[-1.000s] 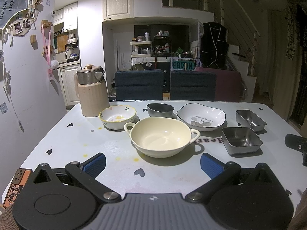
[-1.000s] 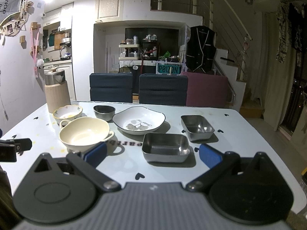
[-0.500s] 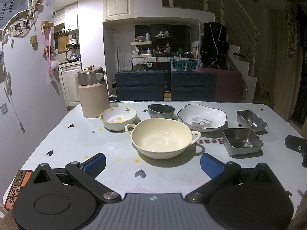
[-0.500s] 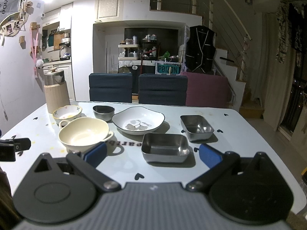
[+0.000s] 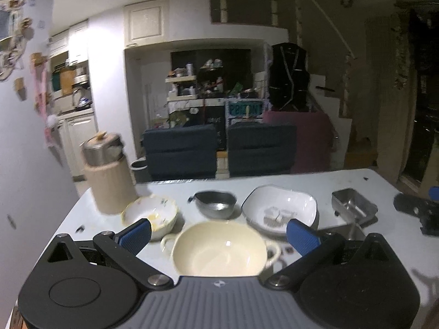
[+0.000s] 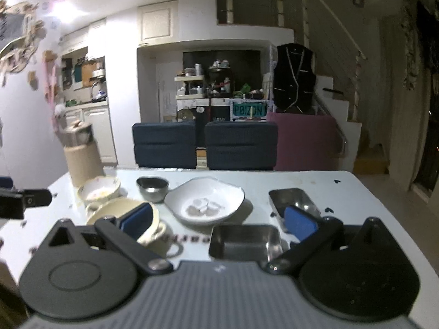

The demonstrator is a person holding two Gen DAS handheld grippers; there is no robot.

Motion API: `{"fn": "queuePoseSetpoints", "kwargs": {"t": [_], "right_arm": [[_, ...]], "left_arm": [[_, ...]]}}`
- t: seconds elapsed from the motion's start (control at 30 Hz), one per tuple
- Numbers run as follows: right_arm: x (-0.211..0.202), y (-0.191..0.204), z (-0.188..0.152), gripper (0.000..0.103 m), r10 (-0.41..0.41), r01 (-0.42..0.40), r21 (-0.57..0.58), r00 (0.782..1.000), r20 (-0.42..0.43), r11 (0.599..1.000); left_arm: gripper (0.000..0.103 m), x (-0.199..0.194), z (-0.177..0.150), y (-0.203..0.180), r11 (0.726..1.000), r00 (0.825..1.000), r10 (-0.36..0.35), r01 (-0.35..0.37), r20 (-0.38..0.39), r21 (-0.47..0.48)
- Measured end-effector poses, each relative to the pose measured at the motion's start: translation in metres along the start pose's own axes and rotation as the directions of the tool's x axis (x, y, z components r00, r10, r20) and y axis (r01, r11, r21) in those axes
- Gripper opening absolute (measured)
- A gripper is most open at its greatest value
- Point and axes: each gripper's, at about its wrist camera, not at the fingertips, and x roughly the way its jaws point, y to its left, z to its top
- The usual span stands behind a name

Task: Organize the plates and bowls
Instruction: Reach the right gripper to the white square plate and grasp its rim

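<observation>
Nothing looks sorted yet: the dishes lie spread singly across the table [image 6: 315,181], none stacked. The left gripper [image 5: 219,235] is spread wide over the cream two-handled bowl [image 5: 219,255] at lower centre; the right gripper [image 6: 218,220] is spread above the near steel tray [image 6: 245,242]. A teal sign [image 6: 248,110] mid-frame reads "POIZON"; the table's own lettering is illegible.

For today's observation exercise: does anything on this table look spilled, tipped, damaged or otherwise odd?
Nothing is tipped or broken. The small floral bowl has yellowish residue inside. The white plate shows pale patches, print or food, I cannot tell. Both views are blurred.
</observation>
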Motion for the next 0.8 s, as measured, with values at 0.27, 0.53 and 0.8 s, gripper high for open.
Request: {"fn": "queuePoseSetpoints", "kwargs": {"t": [0.27,0.53,0.8], "right_arm": [[0.082,-0.027,0.041,0.103,-0.007,0.013,0.127,0.999,-0.053,0.992],[0.175,-0.056,0.041,0.103,-0.015,0.067,0.284,0.983,-0.183,0.957],[0.255,-0.083,0.004,0.103,0.119,0.086,0.539,0.935,-0.335,0.838]], "left_arm": [[0.103,0.072,0.056,-0.005,0.989,0.991,-0.126,0.123,0.034,0.088],[0.103,0.174,0.095,-0.021,0.951,0.965,-0.26,0.262,-0.036,0.162],[0.102,0.269,0.103,-0.025,0.92,0.939,-0.305,0.333,-0.157,0.207]]}}
